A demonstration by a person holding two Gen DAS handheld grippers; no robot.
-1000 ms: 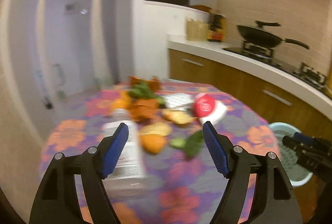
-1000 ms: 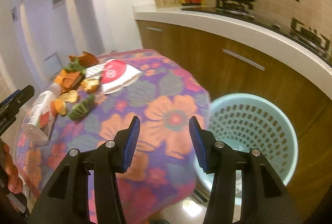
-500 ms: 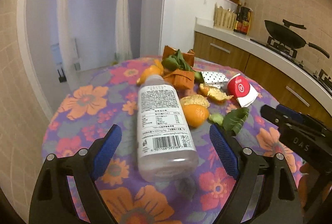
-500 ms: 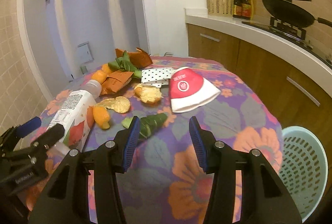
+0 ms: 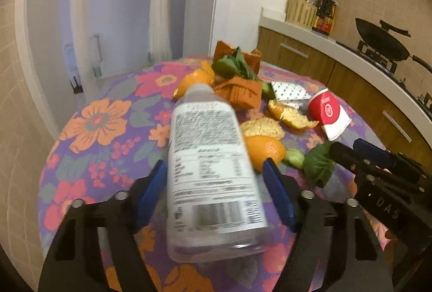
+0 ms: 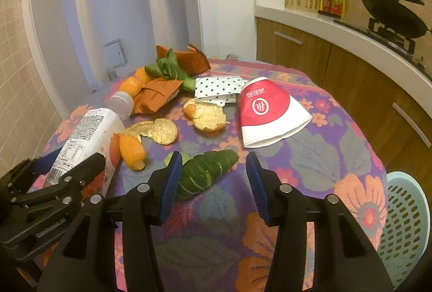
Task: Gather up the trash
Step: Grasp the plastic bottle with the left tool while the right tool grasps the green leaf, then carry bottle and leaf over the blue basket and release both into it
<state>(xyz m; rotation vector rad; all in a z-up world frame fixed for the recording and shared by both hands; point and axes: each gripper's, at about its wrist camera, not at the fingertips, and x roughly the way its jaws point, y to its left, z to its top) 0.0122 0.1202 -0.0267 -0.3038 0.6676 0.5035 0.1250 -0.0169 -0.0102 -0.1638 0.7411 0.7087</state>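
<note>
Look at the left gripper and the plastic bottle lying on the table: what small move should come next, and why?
Probably finish closing. The left gripper, whose jaws have just been closing, straddles the plastic bottle, blue pads beside its label; whether they press yet is unclear.

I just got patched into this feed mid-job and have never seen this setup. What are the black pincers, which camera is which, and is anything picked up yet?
No robot: a person carries two handheld pincer tools, each with a fisheye camera looking along its blue-padded fingers. In the left view, the left tool straddles a lying plastic bottle; its jaws have just been closing, but I cannot tell if they grip yet. In the right view, the right tool hangs open, empty, over a green leaf. Orange peels and a red-and-white paper cup lie on the floral tablecloth.
</note>
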